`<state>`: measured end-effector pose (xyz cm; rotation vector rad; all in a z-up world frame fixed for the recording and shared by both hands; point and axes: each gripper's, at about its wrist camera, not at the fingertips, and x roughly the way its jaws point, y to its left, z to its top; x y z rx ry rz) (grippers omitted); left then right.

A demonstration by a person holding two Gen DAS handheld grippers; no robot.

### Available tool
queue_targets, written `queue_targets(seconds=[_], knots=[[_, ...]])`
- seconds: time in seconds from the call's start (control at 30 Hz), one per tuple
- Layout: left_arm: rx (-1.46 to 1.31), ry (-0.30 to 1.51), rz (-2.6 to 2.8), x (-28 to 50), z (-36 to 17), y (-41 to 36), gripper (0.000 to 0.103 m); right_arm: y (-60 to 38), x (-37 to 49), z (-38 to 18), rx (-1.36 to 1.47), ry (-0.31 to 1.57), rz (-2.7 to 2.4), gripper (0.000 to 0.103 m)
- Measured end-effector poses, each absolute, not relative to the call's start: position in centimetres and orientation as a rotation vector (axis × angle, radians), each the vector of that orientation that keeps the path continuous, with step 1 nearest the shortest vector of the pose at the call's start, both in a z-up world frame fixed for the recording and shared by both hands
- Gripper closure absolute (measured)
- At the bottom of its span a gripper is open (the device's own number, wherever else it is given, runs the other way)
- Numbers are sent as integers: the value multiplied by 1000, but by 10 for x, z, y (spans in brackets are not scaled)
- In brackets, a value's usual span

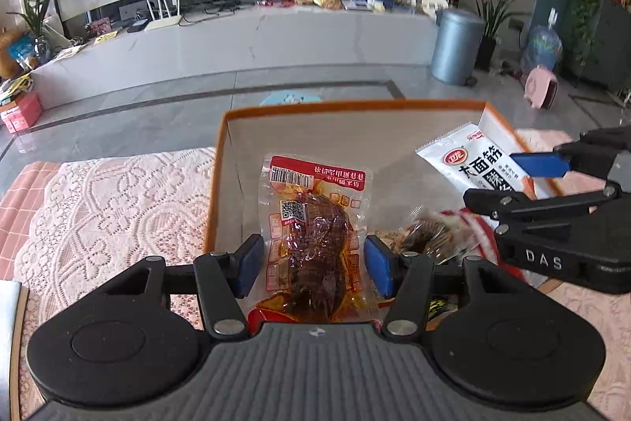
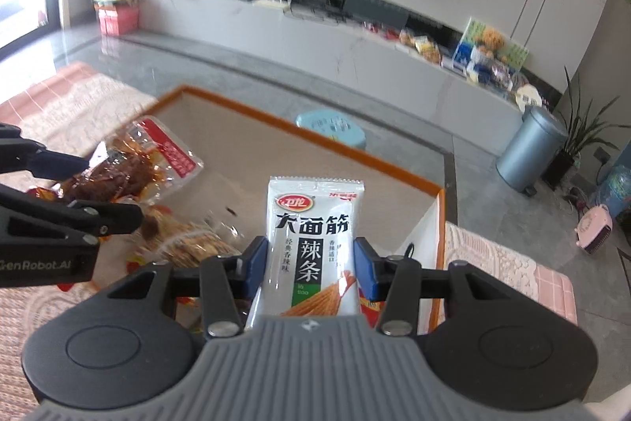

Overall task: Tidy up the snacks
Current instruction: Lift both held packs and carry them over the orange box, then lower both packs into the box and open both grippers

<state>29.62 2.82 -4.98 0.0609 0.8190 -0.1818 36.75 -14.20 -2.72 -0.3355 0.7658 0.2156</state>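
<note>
Both packets hang over the orange-rimmed cardboard box (image 1: 221,160), long axes pointing away: the left hand-held gripper (image 1: 313,265) clamps the clear red-printed meat packet (image 1: 315,223), the right hand-held gripper (image 2: 311,263) clamps the white spicy-strip packet (image 2: 313,243).

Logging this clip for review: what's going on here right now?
A person is sorting snacks with two handheld grippers over an orange-rimmed box. The left gripper is shut on a clear packet of braised meat; the right gripper is shut on a white spicy-strip packet. Both packets are held above the box. More wrapped snacks lie below, between the grippers.
</note>
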Motion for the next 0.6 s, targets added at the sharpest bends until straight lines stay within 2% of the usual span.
queue_targets(seconds=[0.6], knots=[[232, 874, -79, 317, -78, 6, 39, -148, 411, -77, -397, 930, 163, 57]])
